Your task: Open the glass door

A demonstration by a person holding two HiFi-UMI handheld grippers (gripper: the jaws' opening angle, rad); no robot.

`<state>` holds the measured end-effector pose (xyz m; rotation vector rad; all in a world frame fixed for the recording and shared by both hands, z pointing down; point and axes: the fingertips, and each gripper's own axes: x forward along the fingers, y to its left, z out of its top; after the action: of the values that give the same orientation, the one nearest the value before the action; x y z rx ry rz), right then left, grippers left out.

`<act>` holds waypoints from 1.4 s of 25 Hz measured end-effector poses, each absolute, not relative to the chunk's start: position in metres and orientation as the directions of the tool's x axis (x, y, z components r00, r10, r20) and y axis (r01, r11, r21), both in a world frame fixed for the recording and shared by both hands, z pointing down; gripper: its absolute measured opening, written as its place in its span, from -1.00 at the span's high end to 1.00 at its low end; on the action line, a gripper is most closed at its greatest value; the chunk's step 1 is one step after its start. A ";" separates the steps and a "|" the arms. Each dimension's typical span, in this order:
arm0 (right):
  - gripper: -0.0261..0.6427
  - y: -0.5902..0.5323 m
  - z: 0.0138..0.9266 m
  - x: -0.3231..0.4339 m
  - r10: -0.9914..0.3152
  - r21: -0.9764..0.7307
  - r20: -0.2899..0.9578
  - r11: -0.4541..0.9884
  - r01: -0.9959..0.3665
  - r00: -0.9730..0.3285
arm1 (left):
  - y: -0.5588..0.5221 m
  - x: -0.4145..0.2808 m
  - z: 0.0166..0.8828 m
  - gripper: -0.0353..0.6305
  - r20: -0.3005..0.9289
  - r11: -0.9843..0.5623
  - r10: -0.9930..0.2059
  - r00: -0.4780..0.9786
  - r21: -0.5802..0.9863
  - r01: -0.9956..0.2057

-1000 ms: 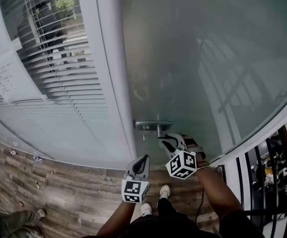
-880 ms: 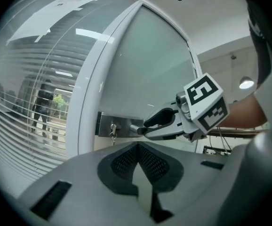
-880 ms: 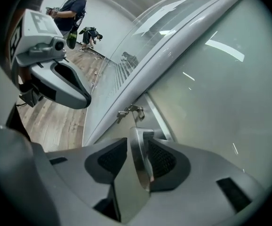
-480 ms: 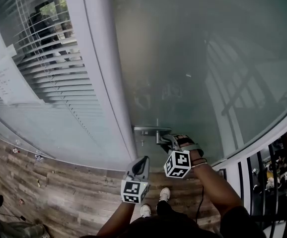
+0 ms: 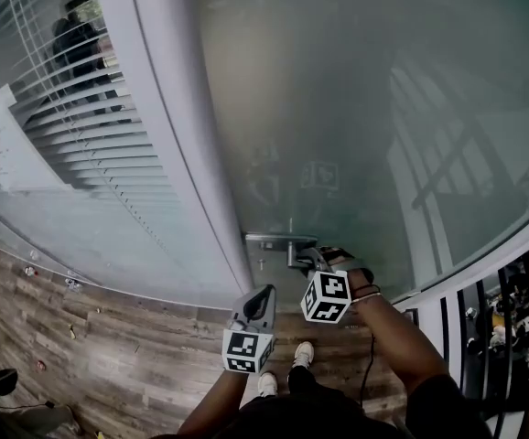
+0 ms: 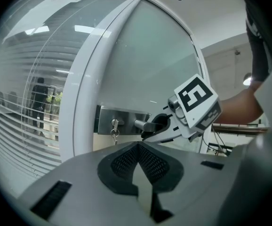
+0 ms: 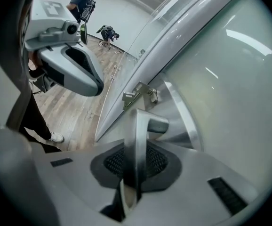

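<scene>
The frosted glass door carries a steel lock plate with a lever handle. My right gripper points down at the lever, and its jaws are closing on it. In the right gripper view the lever runs between the two pads, which press its sides. My left gripper hangs a little lower and to the left, shut and holding nothing, short of the door. From the left gripper view I see the plate, a key in the lock, and the right gripper around the lever.
A white door frame separates the door from a window with slatted blinds and a paper notice. Wood floor lies below. A dark railing stands at the right. The person's white shoes are under the grippers.
The right gripper has sunk onto the lever and its jaws have come in around it. The left gripper has stayed almost where it was.
</scene>
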<state>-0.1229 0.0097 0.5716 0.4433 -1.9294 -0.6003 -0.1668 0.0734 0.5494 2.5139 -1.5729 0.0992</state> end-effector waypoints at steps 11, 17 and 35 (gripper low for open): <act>0.81 0.011 0.572 -0.124 -0.553 0.589 0.701 0.805 -0.071 -0.450 | 0.067 -0.169 0.549 0.90 0.161 -0.405 -0.894 0.417 0.103 -0.908; 0.81 0.010 0.571 -0.130 -0.538 0.562 0.661 0.817 -0.130 -0.522 | 0.061 -0.173 0.543 0.90 0.160 -0.389 -0.902 0.401 0.104 -0.916; 0.81 -0.005 0.578 -0.140 -0.475 0.427 0.514 0.864 -0.267 -0.715 | 0.045 -0.158 0.557 0.90 0.181 -0.381 -0.903 0.390 0.082 -0.921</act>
<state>-0.1404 -0.0050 0.5780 0.5355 -2.3977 -0.4288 -0.1579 0.0446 0.5566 2.4734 -1.6401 0.1576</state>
